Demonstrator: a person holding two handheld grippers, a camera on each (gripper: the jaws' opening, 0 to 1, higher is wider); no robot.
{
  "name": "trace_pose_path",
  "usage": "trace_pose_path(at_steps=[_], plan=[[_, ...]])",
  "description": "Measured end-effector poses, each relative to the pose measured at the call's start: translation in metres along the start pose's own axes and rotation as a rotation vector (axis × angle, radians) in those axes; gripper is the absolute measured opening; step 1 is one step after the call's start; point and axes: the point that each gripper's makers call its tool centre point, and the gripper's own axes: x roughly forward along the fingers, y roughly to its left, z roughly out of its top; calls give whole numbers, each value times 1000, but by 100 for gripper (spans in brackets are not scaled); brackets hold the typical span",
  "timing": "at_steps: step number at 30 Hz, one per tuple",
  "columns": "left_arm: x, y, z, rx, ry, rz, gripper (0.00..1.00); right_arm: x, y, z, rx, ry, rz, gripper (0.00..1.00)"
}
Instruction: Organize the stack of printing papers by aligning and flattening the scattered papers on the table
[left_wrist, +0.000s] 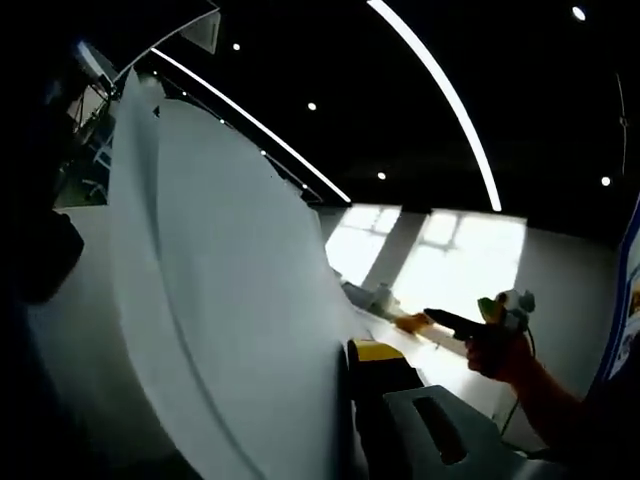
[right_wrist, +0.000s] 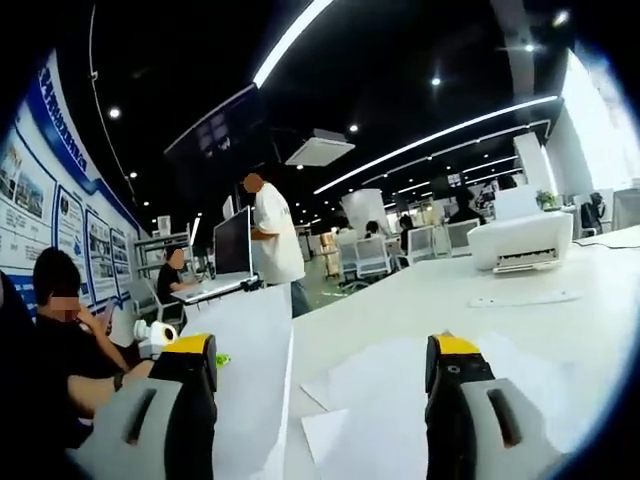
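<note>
A thick sheaf of white printing paper curves upward across the left gripper view. My left gripper is shut on its lower edge: the yellow-tipped right jaw presses against it and the other jaw is hidden behind the sheets. The right gripper shows further right, held by a hand. In the right gripper view my right gripper stands open with nothing between its fingers, above loose white sheets lying skewed on the white table. The lifted sheaf hangs at the left, next to the left gripper.
A white printer sits on the table at the far right, with a flat sheet in front of it. One person stands beyond the table, another sits at the left. Desks and chairs fill the background.
</note>
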Motion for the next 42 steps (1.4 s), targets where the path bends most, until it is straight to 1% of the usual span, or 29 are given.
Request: trace_pose_path(at_steps=[4,7,13,18,29,36,42], plan=[[-1,1,2,0,-10,3,9,-10,-8,-1,-13,1,-29,81],[-1,1,2,-2,-13,0,9,-21,-16,-2,-3,-9,-51,81],[0,1,1,0,-9,-1,9,-39,-36,-2,23,-30,-103,81],[0,-2,-1,3,-1,-2,9,-52,-50,-4,18,-27,-139,82],[0,-7,-3,5,5,-9,9,-64,-63,-13,-45,22,-201,82],[-1,-8,-3,5,6,-13,9,-69,-70,-20,-46,38,-223,82],[-1,-8,-3,4,9,-14,9,-68,-81,-26,-50,57,-241,82]])
